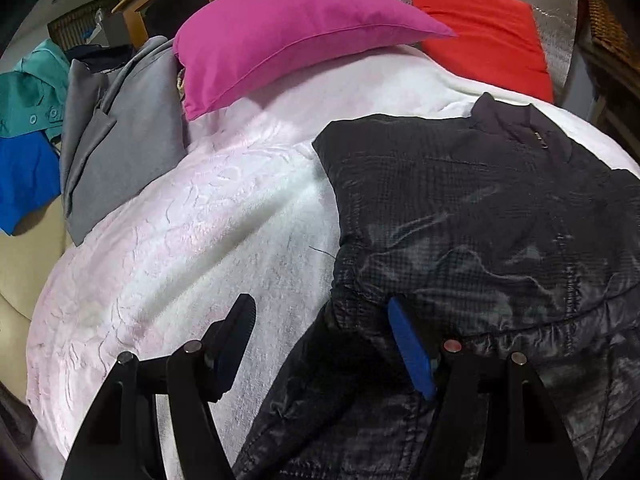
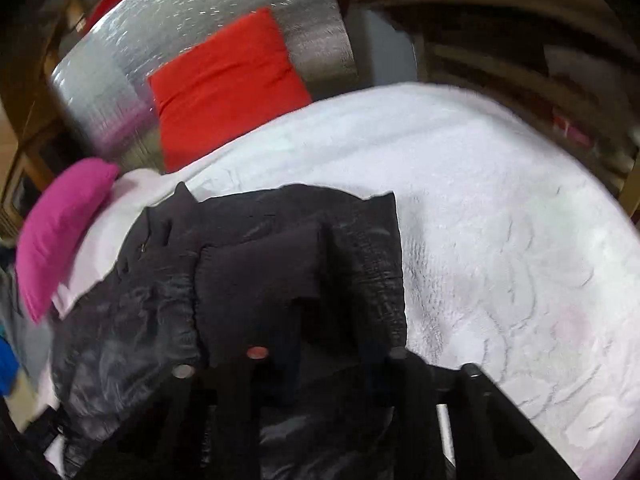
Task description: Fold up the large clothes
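Jacket (image 1: pixel 480 216) lies flat on white blanket (image 1: pixel 200 240), looks light, puffy & slick, so prob best grabbed at hem/seam: left gripper (image 1: pixel 320 320) jaws apart straddling its edge, right gripper (image 2: pixel 324 344) clenched, jacket fabric bunched at jaws.

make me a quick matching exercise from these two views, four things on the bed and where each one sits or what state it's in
Things:
1. pink pillow
2. red cushion
3. grey garment
4. black jacket

Places or states:
A. leans on the silver padded backing
B. spread on the white blanket, collar at the far end
C. heaped at the bed's left edge
D. lies on the blanket between the grey garment and the red cushion

Pairs: 1-D, 2-A, 3-C, 4-B
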Available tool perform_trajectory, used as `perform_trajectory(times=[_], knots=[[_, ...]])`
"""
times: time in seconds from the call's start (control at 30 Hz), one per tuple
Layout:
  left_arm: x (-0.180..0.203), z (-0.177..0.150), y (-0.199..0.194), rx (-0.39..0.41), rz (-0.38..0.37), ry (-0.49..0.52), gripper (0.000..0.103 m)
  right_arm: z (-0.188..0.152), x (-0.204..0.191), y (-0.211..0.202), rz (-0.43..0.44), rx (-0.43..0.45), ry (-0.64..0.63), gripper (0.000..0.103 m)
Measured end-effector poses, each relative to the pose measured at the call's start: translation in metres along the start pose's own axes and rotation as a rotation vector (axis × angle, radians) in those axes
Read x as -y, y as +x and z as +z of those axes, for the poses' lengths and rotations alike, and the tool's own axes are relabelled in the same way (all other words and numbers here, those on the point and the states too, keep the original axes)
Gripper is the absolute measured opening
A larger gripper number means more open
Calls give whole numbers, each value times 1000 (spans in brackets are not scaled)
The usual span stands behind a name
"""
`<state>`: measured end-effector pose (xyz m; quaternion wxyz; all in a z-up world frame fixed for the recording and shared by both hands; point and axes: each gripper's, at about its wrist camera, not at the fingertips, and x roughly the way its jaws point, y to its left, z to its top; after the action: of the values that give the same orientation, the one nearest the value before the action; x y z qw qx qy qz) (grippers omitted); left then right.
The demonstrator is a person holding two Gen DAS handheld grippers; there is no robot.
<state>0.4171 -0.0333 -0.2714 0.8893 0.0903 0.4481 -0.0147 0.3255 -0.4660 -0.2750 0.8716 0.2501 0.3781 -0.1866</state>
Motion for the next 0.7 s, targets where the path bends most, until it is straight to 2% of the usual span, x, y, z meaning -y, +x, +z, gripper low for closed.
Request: perform_trajectory(times=[0.17, 0.2, 0.27, 0.3, 0.37, 0.43, 0.47, 0.5, 0.57, 0.63, 0.7], knots=[[-4, 4, -7, 26, 6, -24, 70, 0, -13, -59, 9, 99, -65, 11], [-3, 4, -7, 28, 7, -25, 70, -1, -13, -60, -8, 101, -71, 11], [-2, 3, -8, 24, 5, -22, 70, -3, -2, -43, -24, 35, -44, 11], [-1, 2, -9, 25, 3, -22, 70, -5, 4, -38, 12, -2, -13, 12], [-1, 2, -17, 49, -7, -25, 70, -3, 14, -29, 144, -36, 70, 16], [-1, 4, -29, 105, -8, -19, 70, 4, 18, -31, 223, -7, 98, 33], [0, 5, -32, 123, -7, -14, 70, 8, 20, -31, 251, 19, 105, 64], [0, 5, -34, 136, -11, -10, 70, 10, 22, -30, 268, 37, 116, 89], [2, 5, -34, 137, -32, 0, 70, 13, 26, -26, 292, 76, 133, 89], [6, 4, -29, 123, -38, 17, 70, 20, 30, -10, 310, 42, 140, 86], [10, 4, -25, 116, -31, 34, 70, 25, 32, 3, 343, 5, 161, 75]])
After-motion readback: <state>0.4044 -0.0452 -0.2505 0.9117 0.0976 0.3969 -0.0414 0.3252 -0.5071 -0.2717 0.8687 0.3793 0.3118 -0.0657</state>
